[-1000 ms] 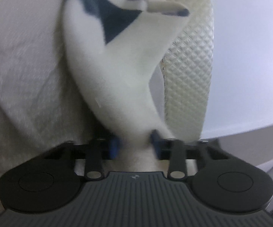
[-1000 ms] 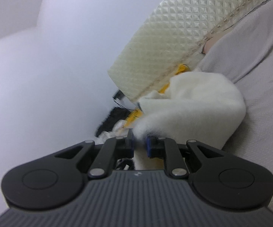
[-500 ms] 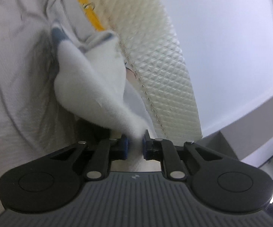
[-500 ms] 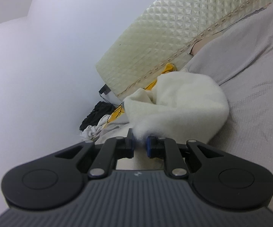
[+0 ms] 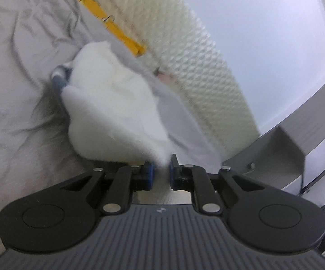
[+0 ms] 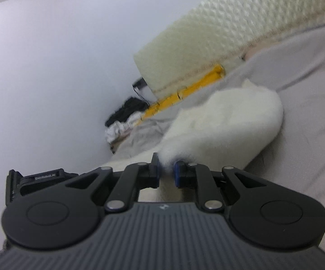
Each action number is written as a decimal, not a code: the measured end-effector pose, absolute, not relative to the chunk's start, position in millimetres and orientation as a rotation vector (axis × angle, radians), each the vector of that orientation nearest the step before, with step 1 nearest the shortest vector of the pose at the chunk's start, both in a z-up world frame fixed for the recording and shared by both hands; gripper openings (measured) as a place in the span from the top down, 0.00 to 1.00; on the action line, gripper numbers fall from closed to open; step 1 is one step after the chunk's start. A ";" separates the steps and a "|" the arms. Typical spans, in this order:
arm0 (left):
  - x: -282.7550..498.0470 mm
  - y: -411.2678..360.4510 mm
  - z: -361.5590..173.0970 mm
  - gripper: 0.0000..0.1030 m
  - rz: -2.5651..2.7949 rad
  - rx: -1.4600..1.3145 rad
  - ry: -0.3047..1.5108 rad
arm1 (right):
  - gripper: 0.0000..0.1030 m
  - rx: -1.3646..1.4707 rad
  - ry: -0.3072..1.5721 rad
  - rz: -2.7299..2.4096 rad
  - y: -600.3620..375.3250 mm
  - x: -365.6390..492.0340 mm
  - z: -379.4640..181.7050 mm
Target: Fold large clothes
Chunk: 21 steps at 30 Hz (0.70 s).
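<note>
Grey bedsheet (image 5: 16,85) covers the work surface, creased and running up to a cream quilted headboard (image 5: 198,63) against a white wall, with a strip of yellow edging (image 6: 185,92) showing at the headboard's foot. On the sheet lies the white fleecy garment (image 5: 110,103), bunched into a soft mound with a bit of blue trim peeking out on its far side in the left wrist view. The left gripper (image 5: 161,172) is clamped on a tuft of the garment's edge, the fleece pinched between its blue pads; its jaws have just been closing, and the cloth sits between them. The right gripper (image 6: 166,173) is likewise pinched tight on another corner of the same white fleece (image 6: 225,132). From each gripper the bulk of the garment lies ahead, towards the headboard, trailing away along the line the fingers point; in the left view it drapes up and to the left, in the right view up and to the right, so the two held corners look like the near edge of the piece. Neither hand appears clearly nearer the mound. Judging from this, the next move would carry both corners together, and it turns on keeping them level so the fold lands square
</note>
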<state>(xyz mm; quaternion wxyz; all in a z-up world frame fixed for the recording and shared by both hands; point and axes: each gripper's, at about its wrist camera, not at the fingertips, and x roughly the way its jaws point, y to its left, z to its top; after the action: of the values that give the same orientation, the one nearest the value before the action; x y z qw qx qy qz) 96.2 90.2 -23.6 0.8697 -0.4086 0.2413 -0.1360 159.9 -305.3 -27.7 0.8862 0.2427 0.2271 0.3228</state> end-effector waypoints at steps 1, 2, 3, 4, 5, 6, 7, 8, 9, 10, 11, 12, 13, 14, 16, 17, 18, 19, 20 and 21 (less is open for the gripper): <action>98.7 88.4 -27.5 0.85 -0.278 -0.846 0.518 | 0.85 0.501 0.502 0.657 -304.0 161.3 -30.3; 103.2 85.9 -31.9 0.85 -0.272 -0.837 0.532 | 0.85 0.496 0.532 0.641 -302.0 165.1 -33.7; 109.3 83.7 -35.8 0.85 -0.267 -0.830 0.546 | 0.85 0.489 0.555 0.623 -299.9 168.8 -36.5; 115.9 81.5 -41.2 0.85 -0.260 -0.822 0.562 | 0.85 0.480 0.579 0.603 -297.6 173.4 -40.0; 121.7 79.5 -45.2 0.85 -0.250 -0.811 0.575 | 0.84 0.469 0.605 0.583 -295.0 178.3 -44.2; 126.2 77.3 -49.7 0.85 -0.237 -0.802 0.589 | 0.84 0.459 0.629 0.569 -293.2 182.9 -48.7; 134.8 76.6 -55.1 0.84 -0.226 -0.796 0.602 | 0.84 0.450 0.654 0.555 -291.2 187.9 -53.9; 140.6 75.6 -59.9 0.84 -0.217 -0.786 0.616 | 0.84 0.450 0.683 0.544 -289.6 193.0 -60.2; 145.6 73.6 -64.6 0.84 -0.203 -0.773 0.630 | 0.84 0.457 0.708 0.535 -287.4 198.2 -67.0; 153.9 71.1 -68.6 0.84 -0.192 -0.764 0.643 | 0.84 0.464 0.731 0.526 -285.7 203.0 -73.7; 162.4 69.4 -73.3 0.84 -0.180 -0.750 0.657 | 0.84 0.461 0.756 0.511 -282.7 206.9 -80.8; 170.0 67.5 -77.7 0.84 -0.163 -0.736 0.668 | 0.83 0.451 0.774 0.497 -279.3 210.1 -85.5; 177.1 66.5 -82.9 0.84 -0.141 -0.724 0.679 | 0.83 0.444 0.789 0.488 -276.1 215.1 -90.4; 183.9 65.9 -88.8 0.84 -0.123 -0.716 0.690 | 0.83 0.447 0.795 0.484 -274.5 218.7 -95.6; 197.9 65.2 -100.0 0.84 -0.100 -0.709 0.718 | 0.83 0.452 0.807 0.472 -272.2 228.7 -103.9; 203.7 65.4 -104.9 0.84 -0.097 -0.705 0.727 | 0.84 0.450 0.816 0.465 -270.8 234.5 -108.0; 208.7 65.4 -108.6 0.84 -0.094 -0.697 0.732 | 0.85 0.452 0.822 0.458 -270.3 240.1 -112.5; 212.6 64.7 -111.2 0.84 -0.093 -0.686 0.735 | 0.85 0.459 0.824 0.453 -270.4 243.7 -117.2; 214.6 63.3 -113.7 0.83 -0.094 -0.675 0.732 | 0.85 0.469 0.826 0.451 -270.8 248.0 -121.2; 215.7 62.4 -114.2 0.83 -0.094 -0.664 0.728 | 0.85 0.479 0.828 0.450 -271.9 250.6 -124.7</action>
<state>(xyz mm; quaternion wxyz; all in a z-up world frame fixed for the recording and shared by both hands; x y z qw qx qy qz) 215.7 62.4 -114.2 0.8801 -0.3185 0.3491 -0.0449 250.6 -271.9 -124.7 0.8636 0.2284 0.3949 0.2146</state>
